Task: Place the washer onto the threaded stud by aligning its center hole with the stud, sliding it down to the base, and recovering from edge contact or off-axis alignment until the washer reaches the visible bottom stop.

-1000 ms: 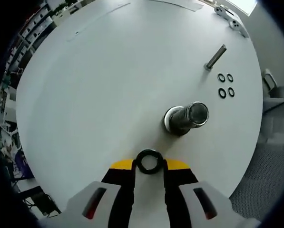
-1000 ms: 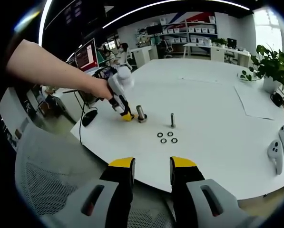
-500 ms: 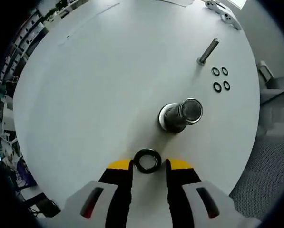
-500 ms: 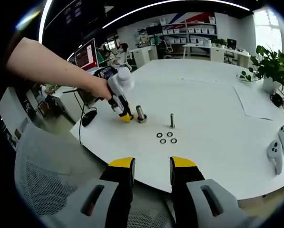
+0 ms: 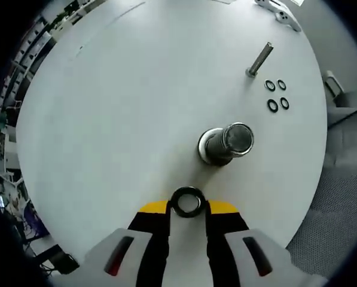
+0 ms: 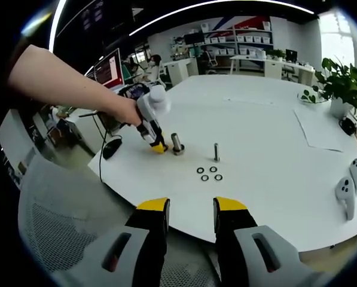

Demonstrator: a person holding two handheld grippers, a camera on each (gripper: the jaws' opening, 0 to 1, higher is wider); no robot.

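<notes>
The washer (image 5: 187, 202) is gripped between the left gripper (image 5: 187, 207)'s yellow tips, just short of the upright threaded stud (image 5: 228, 143) straight ahead, while the right gripper (image 6: 190, 206) is held open, well away.

Black washer (image 5: 187, 202) near upright stud (image 5: 225, 143)

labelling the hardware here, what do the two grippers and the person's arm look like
Both grippers, left gripper and right gripper, have black jaws with yellow tips on pale grey bodies bearing dark slots, reddish on the left. The person's forearm is bare, no sleeve visible.
</notes>
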